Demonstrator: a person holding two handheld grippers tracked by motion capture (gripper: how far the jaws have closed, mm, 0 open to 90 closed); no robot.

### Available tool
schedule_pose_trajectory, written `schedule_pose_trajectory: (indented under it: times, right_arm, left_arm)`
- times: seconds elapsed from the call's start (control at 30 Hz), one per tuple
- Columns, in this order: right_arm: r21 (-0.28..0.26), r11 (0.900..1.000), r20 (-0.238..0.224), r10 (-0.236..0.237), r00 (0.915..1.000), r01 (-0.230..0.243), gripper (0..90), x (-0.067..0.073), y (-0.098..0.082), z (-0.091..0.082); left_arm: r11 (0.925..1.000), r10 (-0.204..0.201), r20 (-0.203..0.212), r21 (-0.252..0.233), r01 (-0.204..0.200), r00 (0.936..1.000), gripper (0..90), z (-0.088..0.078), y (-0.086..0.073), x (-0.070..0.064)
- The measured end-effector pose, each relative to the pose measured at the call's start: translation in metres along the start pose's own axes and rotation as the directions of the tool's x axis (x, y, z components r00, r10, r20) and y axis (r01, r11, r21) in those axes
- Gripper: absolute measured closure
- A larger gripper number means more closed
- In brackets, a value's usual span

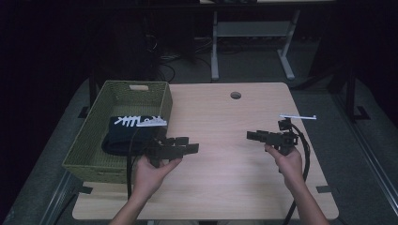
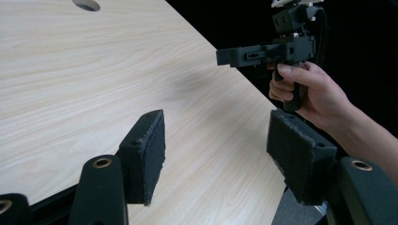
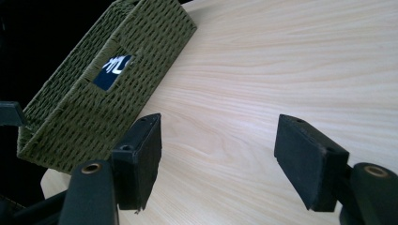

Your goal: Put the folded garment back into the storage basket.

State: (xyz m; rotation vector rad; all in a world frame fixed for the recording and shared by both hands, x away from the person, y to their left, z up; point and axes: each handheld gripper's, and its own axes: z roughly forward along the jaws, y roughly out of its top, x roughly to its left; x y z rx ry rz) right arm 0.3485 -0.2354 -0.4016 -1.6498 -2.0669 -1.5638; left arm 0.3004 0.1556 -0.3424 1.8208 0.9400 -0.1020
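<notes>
Pale wood-grain table point(image 1: 225, 126) carries a green woven rectangular basket point(image 1: 89, 140) at its left edge, with a black cloth printed with white marks point(image 1: 126, 131) lying inside. The left claw point(image 1: 190, 146) is held just beside the basket, jaws spread apart and empty. The right claw point(image 1: 253, 136) hovers over the table's right side, facing the left one, likewise released and empty
</notes>
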Motion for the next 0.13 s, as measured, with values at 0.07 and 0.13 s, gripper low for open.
schedule_pose_trajectory:
  times: [0.07, 0.13]
  right_arm:
    - [0.001, 1.000, 0.010, 0.007, 0.9999, -0.007, 31.3, -0.0030, -0.0027, -0.0031]
    - [-0.005, 1.000, 0.009, 0.015, 0.9999, -0.015, 31.4, -0.0064, -0.0060, -0.0072]
  left_arm:
    - [1.0000, -0.007, 0.005, 0.005, 0.007, 1.0000, 36.8, 0.0053, -0.0019, 0.0007]
    - [0.9998, -0.015, 0.009, 0.011, 0.015, 0.9998, 36.2, 0.0095, -0.0037, 0.0014]
